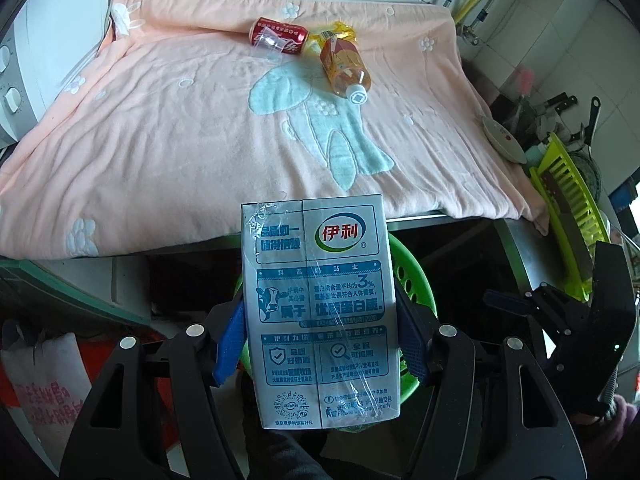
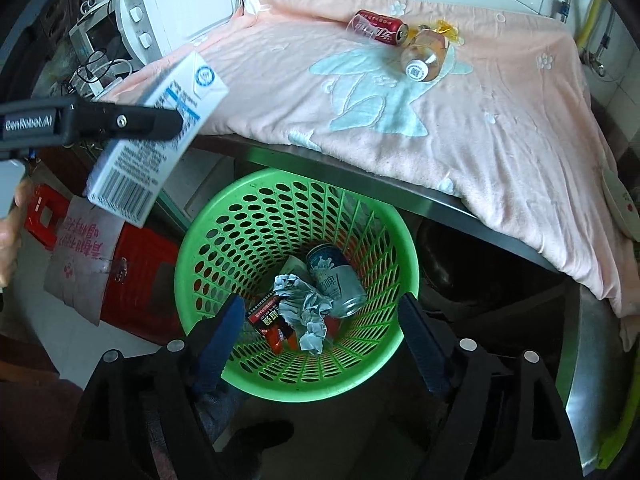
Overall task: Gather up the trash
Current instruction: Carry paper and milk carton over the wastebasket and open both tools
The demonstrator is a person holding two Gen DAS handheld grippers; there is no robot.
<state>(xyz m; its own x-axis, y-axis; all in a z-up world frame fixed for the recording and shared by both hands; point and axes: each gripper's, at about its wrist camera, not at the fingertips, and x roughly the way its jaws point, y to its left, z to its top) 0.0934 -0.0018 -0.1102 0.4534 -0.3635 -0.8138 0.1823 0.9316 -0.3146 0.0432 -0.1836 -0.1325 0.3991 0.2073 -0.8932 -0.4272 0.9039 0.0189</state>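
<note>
My left gripper (image 1: 320, 332) is shut on a blue and white milk carton (image 1: 318, 300), held above the green basket (image 1: 412, 280); the right wrist view shows the carton (image 2: 160, 128) up left of the basket (image 2: 296, 216). My right gripper (image 2: 320, 336) is open and empty over the basket, which holds a can (image 2: 334, 276), crumpled paper (image 2: 308, 312) and a wrapper (image 2: 272, 320). On the pink towel (image 1: 160, 140) lie a red can (image 1: 280, 36), a tea bottle (image 1: 346, 66) and a yellow wrapper (image 1: 336, 32).
A white microwave (image 2: 176, 8) stands left of the towel. A yellow-green dish rack (image 1: 568, 208) and kitchen tools are at the right. A red box (image 2: 140, 272) with a bag sits on the floor left of the basket.
</note>
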